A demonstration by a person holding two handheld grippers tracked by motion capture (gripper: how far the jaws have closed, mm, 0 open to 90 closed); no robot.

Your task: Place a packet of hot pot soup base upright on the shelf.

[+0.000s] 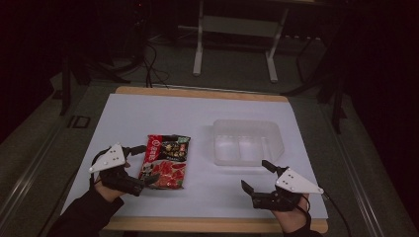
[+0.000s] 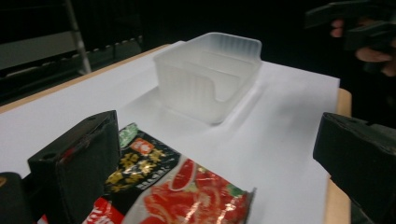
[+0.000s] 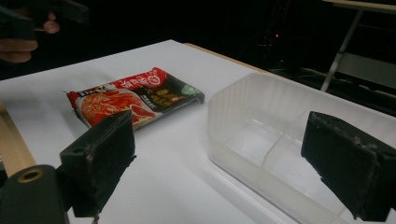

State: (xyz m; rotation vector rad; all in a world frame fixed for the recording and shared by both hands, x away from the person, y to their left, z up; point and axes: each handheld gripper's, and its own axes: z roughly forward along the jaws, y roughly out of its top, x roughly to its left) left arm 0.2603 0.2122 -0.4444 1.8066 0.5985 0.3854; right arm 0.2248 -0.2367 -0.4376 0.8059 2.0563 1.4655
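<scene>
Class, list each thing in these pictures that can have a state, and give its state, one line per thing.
snack packet: sealed, lying flat on the table, between the left gripper's open jaws.
plastic container: upright, lidless, empty, two compartments.
left gripper: open, jaws either side of the packet's near end.
right gripper: open, holding nothing, near the container.

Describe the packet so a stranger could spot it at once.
On the white table, look to the left half, just in front of the left gripper. The packet lies flat there, left of the clear tub. It is the one glossy thing there, printed red and black.
</scene>
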